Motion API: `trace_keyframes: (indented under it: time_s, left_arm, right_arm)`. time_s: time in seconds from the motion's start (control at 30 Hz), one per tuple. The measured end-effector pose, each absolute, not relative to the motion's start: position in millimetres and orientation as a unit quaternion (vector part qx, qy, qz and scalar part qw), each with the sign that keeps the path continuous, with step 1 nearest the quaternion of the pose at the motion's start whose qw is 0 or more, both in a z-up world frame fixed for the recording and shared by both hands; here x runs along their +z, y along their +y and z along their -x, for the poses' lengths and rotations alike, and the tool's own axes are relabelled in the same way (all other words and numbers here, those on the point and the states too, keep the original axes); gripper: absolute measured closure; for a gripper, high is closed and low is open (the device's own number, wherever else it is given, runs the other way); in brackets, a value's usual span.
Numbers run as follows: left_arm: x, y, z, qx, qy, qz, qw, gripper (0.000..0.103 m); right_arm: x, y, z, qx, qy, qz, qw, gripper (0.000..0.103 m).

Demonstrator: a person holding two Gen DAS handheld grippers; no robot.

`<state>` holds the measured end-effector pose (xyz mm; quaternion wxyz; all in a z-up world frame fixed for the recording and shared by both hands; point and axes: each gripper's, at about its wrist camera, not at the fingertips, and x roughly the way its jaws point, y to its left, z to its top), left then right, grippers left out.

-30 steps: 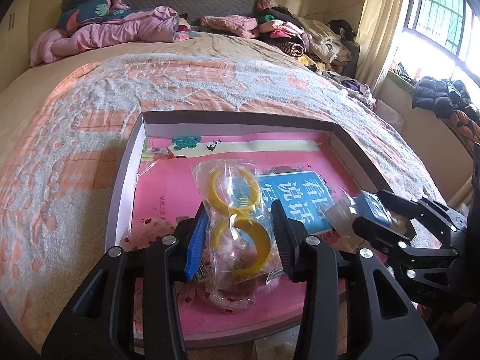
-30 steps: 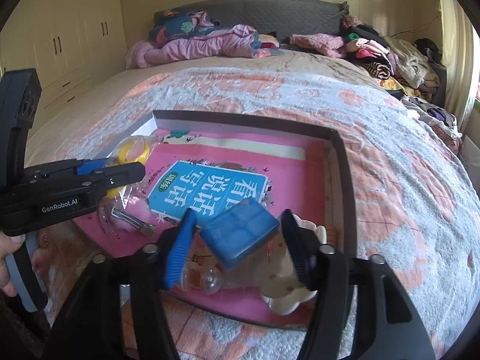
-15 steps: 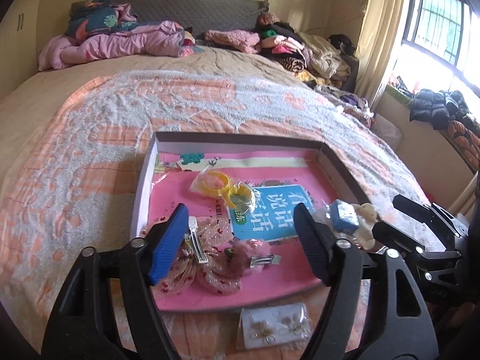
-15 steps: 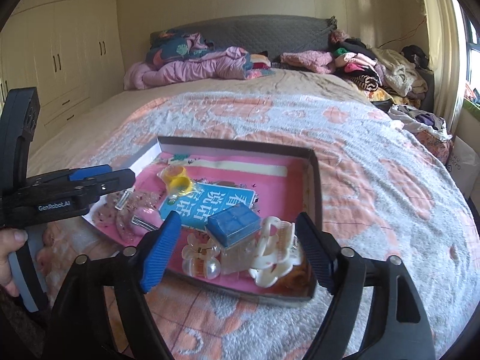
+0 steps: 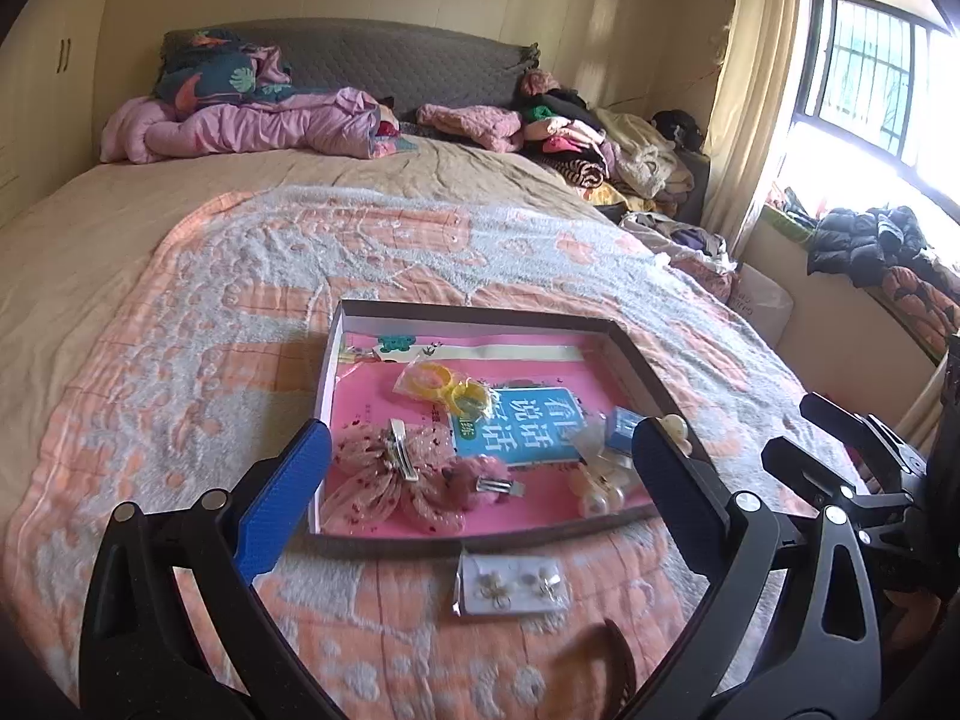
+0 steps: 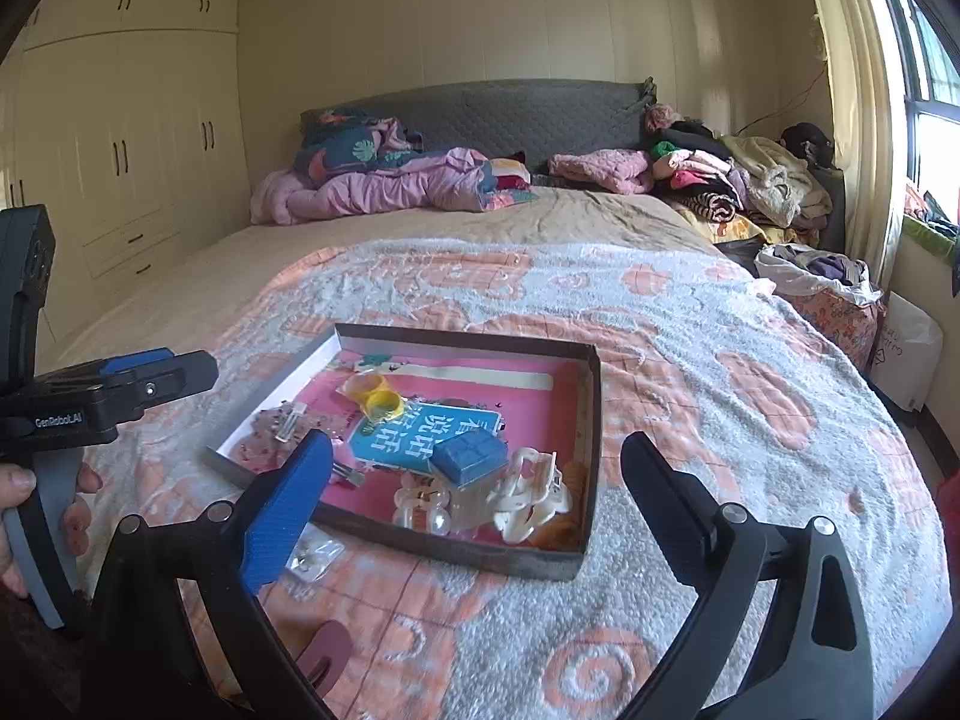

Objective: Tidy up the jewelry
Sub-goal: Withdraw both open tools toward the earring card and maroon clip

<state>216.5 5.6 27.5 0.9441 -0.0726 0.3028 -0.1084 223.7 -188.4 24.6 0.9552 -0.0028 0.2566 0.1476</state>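
A shallow dark-rimmed tray [image 5: 480, 317] [image 6: 591, 396] with a pink liner lies on the bed. In it lie a bag of yellow rings [image 5: 447, 387] [image 6: 375, 396], pink bow clips [image 5: 396, 480], a blue box [image 6: 469, 459] [image 5: 621, 429] and white hair claws [image 6: 528, 495]. A card of earrings [image 5: 510, 585] [image 6: 312, 552] lies on the blanket in front of the tray. My left gripper [image 5: 480, 498] is open and empty, pulled back above the tray's near edge. My right gripper [image 6: 477, 504] is open and empty, also back from the tray.
An orange and grey blanket [image 6: 690, 324] covers the bed. Bedding and clothes [image 5: 252, 120] are piled at the headboard. A brown hairband [image 5: 606, 654] lies at the near edge. Wardrobes [image 6: 120, 138] stand on the left, a window [image 5: 870, 78] on the right.
Both grippers let go, the left of the bag of yellow rings, the right of the blue box, opened wide and pulled back and up. Both things now lie in the tray.
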Motion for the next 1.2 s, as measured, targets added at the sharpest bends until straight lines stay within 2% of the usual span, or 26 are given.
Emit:
trace_keyframes:
  time_s: [0.3,0.67,1.2]
  left_arm:
    - [40.1,15.0,-174.9,-0.107,0.281,0.081,0.95,0.011]
    - [30.7,23.7,-142.5,-0.095,0.286,0.08,0.95,0.011]
    - [-6.7,36.4,-115.6,-0.071,0.289,0.052,0.953,0.011]
  right_arm:
    - [40.9,-194.0,-187.8,0.15,0.236,-0.001,0.96,0.008]
    - [42.6,-191.3,-156.4,0.155,0.231,-0.003,0.961,0.008]
    - [-3.5,-160.8,-128.5,0.171,0.273,-0.005,0.947,0.008]
